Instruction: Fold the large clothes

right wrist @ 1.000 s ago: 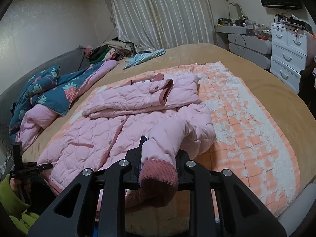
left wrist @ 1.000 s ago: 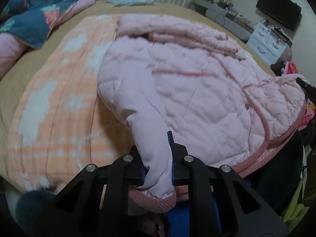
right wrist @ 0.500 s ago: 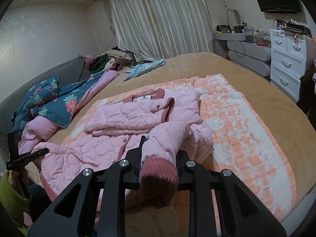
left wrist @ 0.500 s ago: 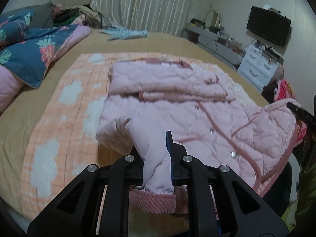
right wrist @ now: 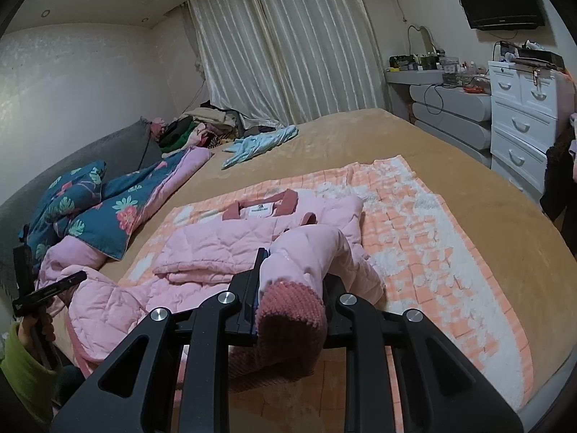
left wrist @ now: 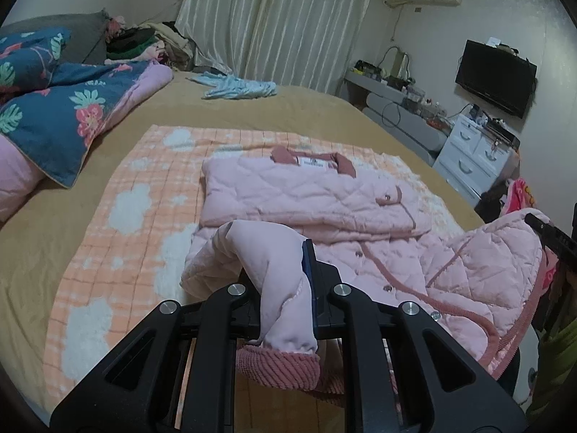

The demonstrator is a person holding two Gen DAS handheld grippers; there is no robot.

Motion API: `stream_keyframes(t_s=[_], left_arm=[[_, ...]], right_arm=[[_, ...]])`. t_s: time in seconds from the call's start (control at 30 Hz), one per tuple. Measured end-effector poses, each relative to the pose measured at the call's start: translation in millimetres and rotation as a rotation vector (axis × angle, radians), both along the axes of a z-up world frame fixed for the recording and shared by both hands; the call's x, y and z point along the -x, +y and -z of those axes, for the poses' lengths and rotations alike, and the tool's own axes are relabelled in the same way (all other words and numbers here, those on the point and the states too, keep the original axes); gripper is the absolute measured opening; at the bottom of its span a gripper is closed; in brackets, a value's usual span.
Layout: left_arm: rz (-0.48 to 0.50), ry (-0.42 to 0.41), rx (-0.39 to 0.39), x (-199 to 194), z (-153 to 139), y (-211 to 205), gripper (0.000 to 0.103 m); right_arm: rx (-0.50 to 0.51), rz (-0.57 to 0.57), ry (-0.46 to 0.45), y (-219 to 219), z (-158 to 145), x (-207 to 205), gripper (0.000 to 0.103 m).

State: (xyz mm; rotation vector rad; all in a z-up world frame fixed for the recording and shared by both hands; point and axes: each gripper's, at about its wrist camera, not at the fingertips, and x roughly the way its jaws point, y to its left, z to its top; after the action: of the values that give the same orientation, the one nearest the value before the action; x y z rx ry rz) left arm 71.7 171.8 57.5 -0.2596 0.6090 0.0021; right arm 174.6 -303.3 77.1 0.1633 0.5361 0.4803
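Note:
A pink quilted coat (left wrist: 306, 198) lies on an orange-and-white blanket (left wrist: 119, 223) on the bed, collar far from me, sleeves folded across the chest. My left gripper (left wrist: 285, 288) is shut on the coat's near left corner, whose ribbed dark pink hem hangs below the jaws. My right gripper (right wrist: 288, 288) is shut on the near right corner of the coat (right wrist: 223, 241), with ribbed hem bunched between the jaws. Both corners are lifted above the bed. Each gripper shows at the edge of the other's view, the right (left wrist: 551, 234) and the left (right wrist: 47, 288).
A blue floral quilt (left wrist: 65, 115) lies at the left of the bed and a light blue garment (left wrist: 238, 88) at the far side. A clothes pile (right wrist: 202, 126) sits by the curtains. White drawers (right wrist: 523, 126) and a wall TV (left wrist: 496, 77) stand right.
Both grippers have risen and moved toward the collar with the coat's bottom corners. The lower part of the coat has lifted off the bed and bunched up.

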Motion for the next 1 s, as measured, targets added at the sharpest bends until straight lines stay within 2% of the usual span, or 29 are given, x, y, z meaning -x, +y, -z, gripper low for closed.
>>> stream_keyframes(t_s=[0.2,0.4,0.63,0.8,1.0], left_arm=[[-0.022,-0.034,-0.017,-10.4,-15.6,5.1,0.008],[-0.046,-0.054,0.003,-27.2,-32.8,16.3,0.008],[-0.086,-0.072,-0.033,-51.3,-48.5,21.9,0.008],[-0.126,-0.073,-0.062,-74.3,-48.4,26.2,0.008],[-0.145,-0.054,-0.099,-101.1,-40.7,28.5,0.008]], right_arm=[[-0.004,0.009,-0.008,0.1,-11.1,-9.3,0.02],[-0.011,0.025,-0.021,1.0,-25.4,-22.8,0.02],[-0.027,0.044,-0.03,7.4,-40.0,-48.4,0.02],[-0.015,0.067,-0.02,13.5,-40.8,-73.6,0.02],[-0.006,0.098,0.029,14.8,-27.8,-110.4,0.02]])
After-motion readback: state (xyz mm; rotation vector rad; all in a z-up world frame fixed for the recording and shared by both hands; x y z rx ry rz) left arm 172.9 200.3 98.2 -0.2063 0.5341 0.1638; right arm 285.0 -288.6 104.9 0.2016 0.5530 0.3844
